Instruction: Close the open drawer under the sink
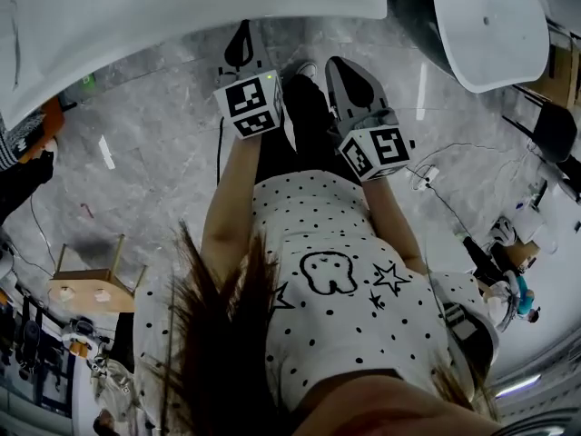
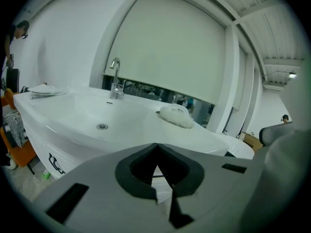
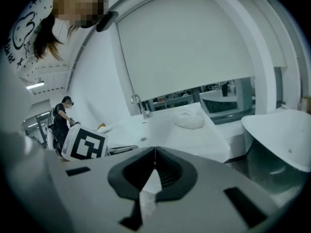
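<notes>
Grey marble floor [image 1: 154, 134], white sink [image 2: 73, 108]; left claw [image 2: 156, 144] and right claw [image 3: 155, 149] both closed, empty.

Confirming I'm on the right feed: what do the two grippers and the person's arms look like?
The left gripper and the right gripper have grey bodies and black ribbed jaws. Each carries a white cube with black square markers. A thin black cable hangs from the left one. The person wears a white shirt with black dots, a tooth and stars; forearms uncovered.
</notes>
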